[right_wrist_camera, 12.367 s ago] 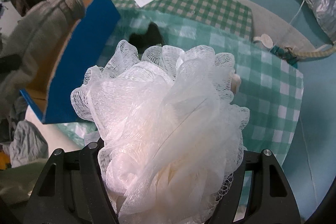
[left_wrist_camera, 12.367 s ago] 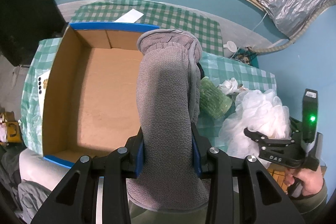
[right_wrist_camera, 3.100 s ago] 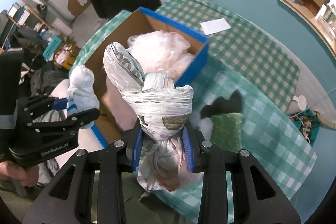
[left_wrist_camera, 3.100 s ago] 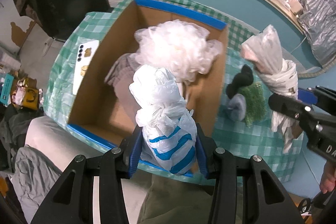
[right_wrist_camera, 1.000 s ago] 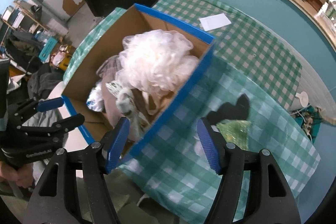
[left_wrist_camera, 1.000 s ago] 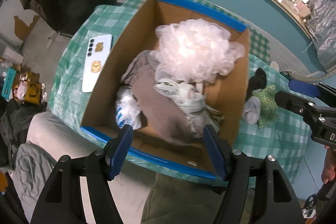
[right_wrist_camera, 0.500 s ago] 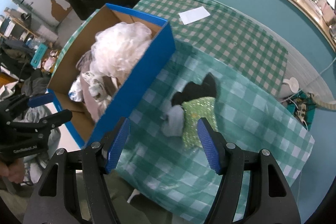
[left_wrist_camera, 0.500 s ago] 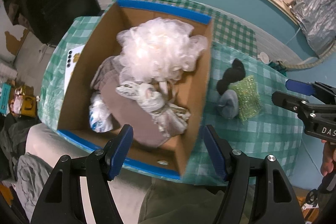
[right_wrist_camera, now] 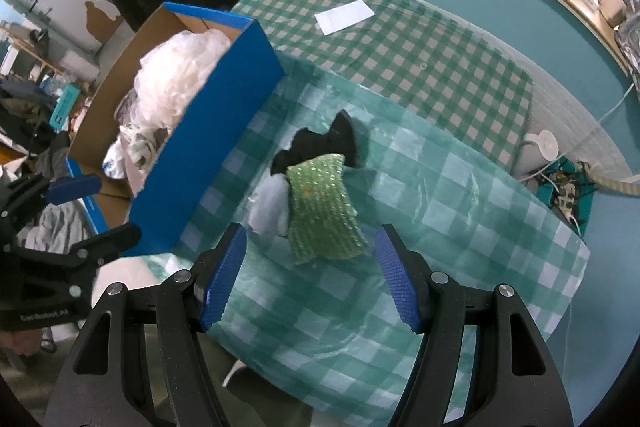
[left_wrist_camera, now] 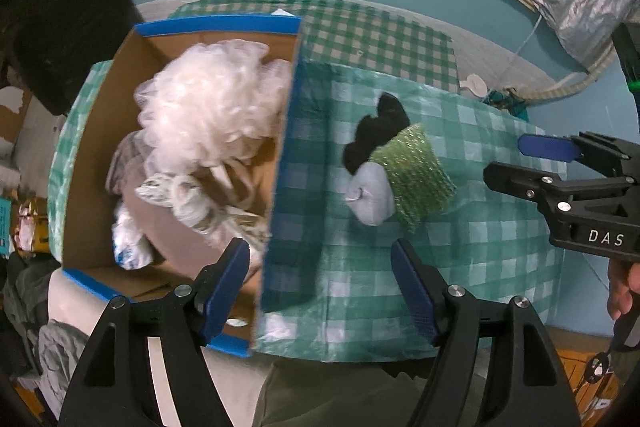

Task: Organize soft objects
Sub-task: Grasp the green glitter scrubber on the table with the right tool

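A blue cardboard box (left_wrist_camera: 286, 147) (right_wrist_camera: 224, 131) holds a white mesh puff (left_wrist_camera: 208, 107) (right_wrist_camera: 172, 75), a grey cloth (left_wrist_camera: 168, 223) and knotted plastic bags (left_wrist_camera: 188, 199). On the green checked tablecloth beside it lie a green glittery sponge (left_wrist_camera: 416, 175) (right_wrist_camera: 324, 211), a pale grey soft piece (left_wrist_camera: 370, 195) (right_wrist_camera: 272, 207) and a black soft piece (left_wrist_camera: 380, 131) (right_wrist_camera: 320, 143), touching each other. My left gripper (left_wrist_camera: 320, 283) is open and empty above the box's right wall. My right gripper (right_wrist_camera: 310, 271) is open and empty just short of the sponge.
A white paper slip (right_wrist_camera: 344, 17) lies on the far checked cloth. A white round object (right_wrist_camera: 540, 147) and cables sit past the table's right edge. Clutter and cloth lie on the floor at the left. The table's near edge is close below both grippers.
Both grippers have let go of their bags, which now lie in the box. Both have swung right, away from the box and toward the sponge pile.
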